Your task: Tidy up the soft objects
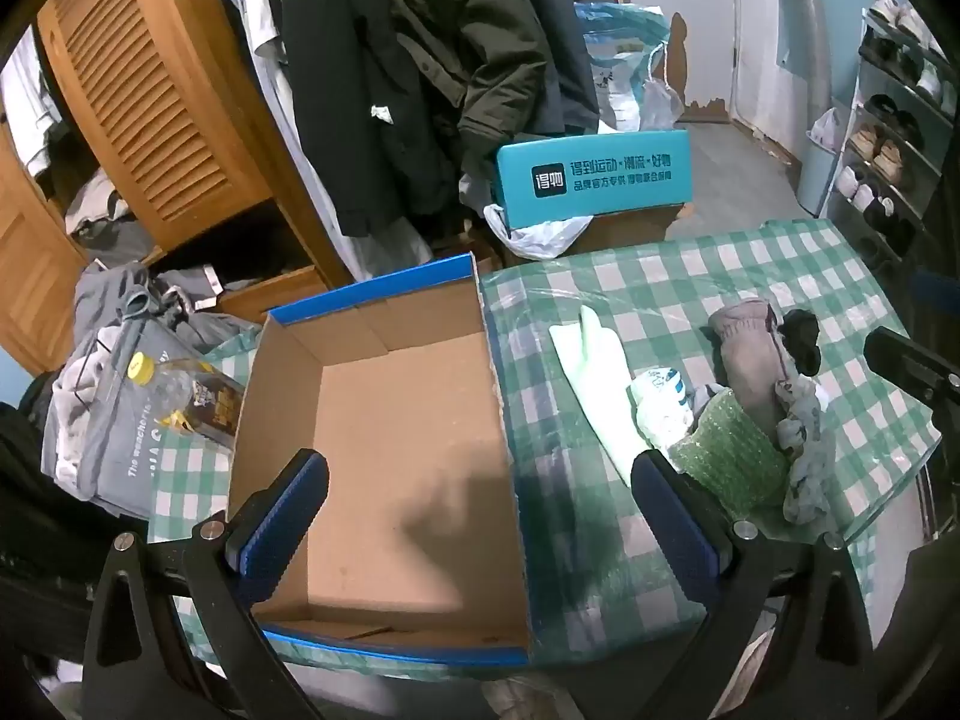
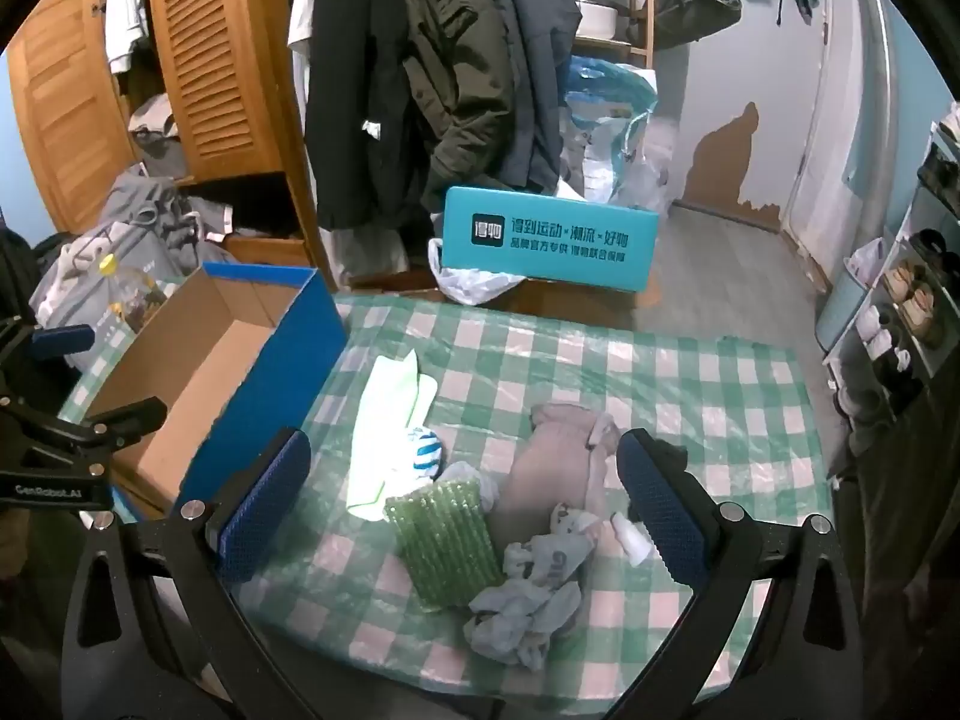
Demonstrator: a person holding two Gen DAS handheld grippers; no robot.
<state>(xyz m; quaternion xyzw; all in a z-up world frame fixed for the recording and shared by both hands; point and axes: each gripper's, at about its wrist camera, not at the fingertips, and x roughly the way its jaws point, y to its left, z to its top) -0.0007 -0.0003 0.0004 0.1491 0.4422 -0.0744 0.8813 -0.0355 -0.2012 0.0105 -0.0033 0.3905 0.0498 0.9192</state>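
While both grippers are hovering with fingers spread and empty, we are finding the right gripper (image 2: 462, 504) nearer the soft pile (image 2: 540, 516), directly ahead; the box (image 1: 384, 420) is lying left.

Right gripper (image 2: 462, 498): jaws wide, nothing between the pads
Below it: green sponge (image 2: 444, 546), grey cloth (image 2: 528, 606), pinkish sock (image 2: 546, 474)
Left: cardboard box (image 2: 198, 372)

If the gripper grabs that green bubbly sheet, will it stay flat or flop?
The green bubble sheet looks thin and slightly curled, so it would probably bend and droop. Its air pockets suggest it is very light. Its shiny plastic surface might slip between the pads.
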